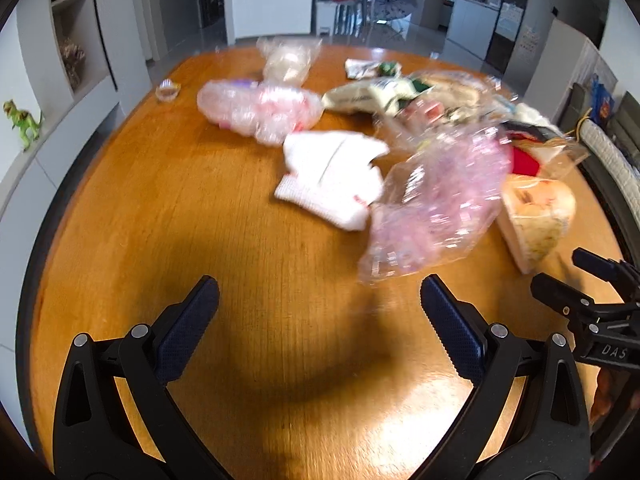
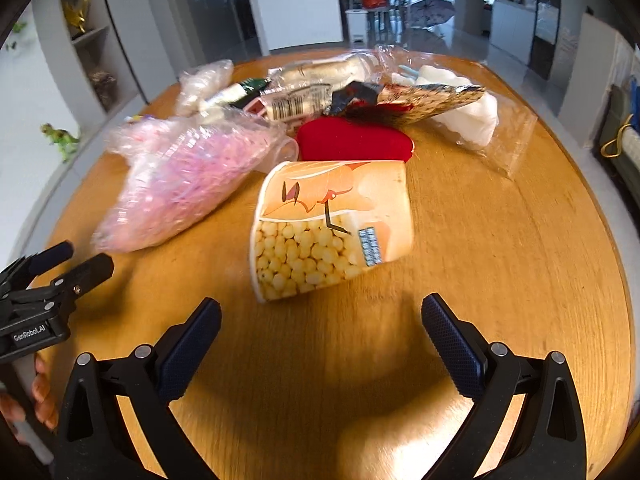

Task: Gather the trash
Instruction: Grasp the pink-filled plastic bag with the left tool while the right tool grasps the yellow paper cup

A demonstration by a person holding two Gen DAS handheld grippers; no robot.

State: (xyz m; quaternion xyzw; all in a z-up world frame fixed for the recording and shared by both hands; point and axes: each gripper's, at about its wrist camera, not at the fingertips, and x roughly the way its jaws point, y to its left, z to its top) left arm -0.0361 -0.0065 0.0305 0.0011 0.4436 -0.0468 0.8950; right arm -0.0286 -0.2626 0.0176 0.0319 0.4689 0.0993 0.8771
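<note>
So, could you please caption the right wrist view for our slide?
Open right tool faces a tipped paper cup among trash on a wooden table.

Bright daylight from the far windows glares off the counter point(image 1: 168, 208) near the lens, dark shadows pool beneath each tool, motion blur smears the trash, and fisheye bends the edges.

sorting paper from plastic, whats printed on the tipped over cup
The paper cup is orange and cream with yellow beans printed along its lower part; clearest in the right wrist view.
</note>
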